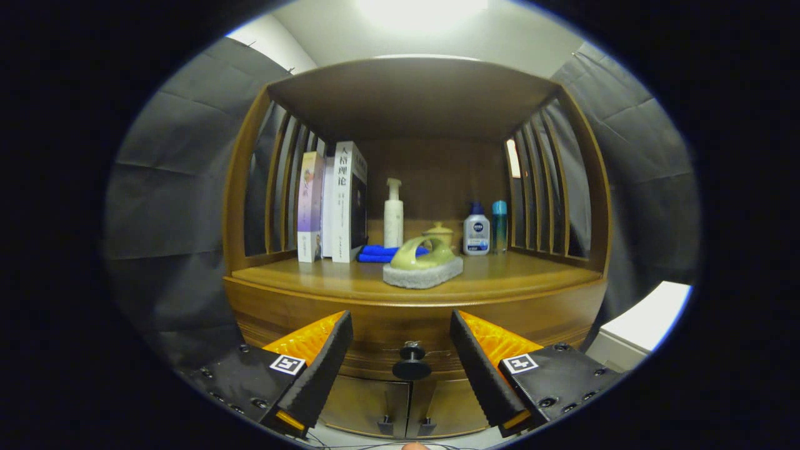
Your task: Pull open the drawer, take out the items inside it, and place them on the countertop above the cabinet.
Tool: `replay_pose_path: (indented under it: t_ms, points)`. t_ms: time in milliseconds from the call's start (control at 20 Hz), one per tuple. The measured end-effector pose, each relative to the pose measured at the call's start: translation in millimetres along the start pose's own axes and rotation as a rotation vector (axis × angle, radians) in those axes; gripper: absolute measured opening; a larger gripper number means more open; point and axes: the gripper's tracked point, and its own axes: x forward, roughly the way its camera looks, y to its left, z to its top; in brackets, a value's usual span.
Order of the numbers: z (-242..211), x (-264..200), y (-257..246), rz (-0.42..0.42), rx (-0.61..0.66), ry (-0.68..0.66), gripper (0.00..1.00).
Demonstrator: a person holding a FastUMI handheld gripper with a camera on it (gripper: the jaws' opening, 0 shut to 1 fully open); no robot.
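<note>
The tongs [401, 350] stand wide open with nothing between them, lined up on the drawer knob [411, 362], which sits in the gap just ahead of the tips. The drawer [412, 340] looks shut, its front flush under the worktop [312, 281], so whatever it holds is hidden. That fits a drawer yet to be pulled as well as one emptied and pushed back in. A scrubbing brush [424, 262] already lies on the worktop beyond the tongs, near the front edge. I cannot tell whether it came from the drawer.

Risks from here, as I judge them:

- The knob is small and round. If the tongs close off-centre or only on its rim, they could slip off when pulled.
- A pull that is not straight back could bind the drawer or tug the whole cabinet [369, 409].
- Anything set down on the worktop has little free room. The brush, a blue cloth [375, 253], books [340, 200], a pump bottle [393, 215], a lidded pot [439, 234] and two small bottles [484, 228] stand further beyond, and a careless reach could knock them over.
</note>
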Motion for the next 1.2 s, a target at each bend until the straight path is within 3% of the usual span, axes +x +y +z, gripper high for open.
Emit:
replay_pose_path:
  t_ms: [200,450,650,1200]
  points:
    - [32,-40,6,0.050,0.067,-0.006,0.98]
    - [77,-74,-11,0.043,0.133,-0.045,0.98]
    - [107,-105,-20,0.055,0.116,-0.075,0.98]
    - [144,-145,-59,0.045,0.150,-0.123,0.98]
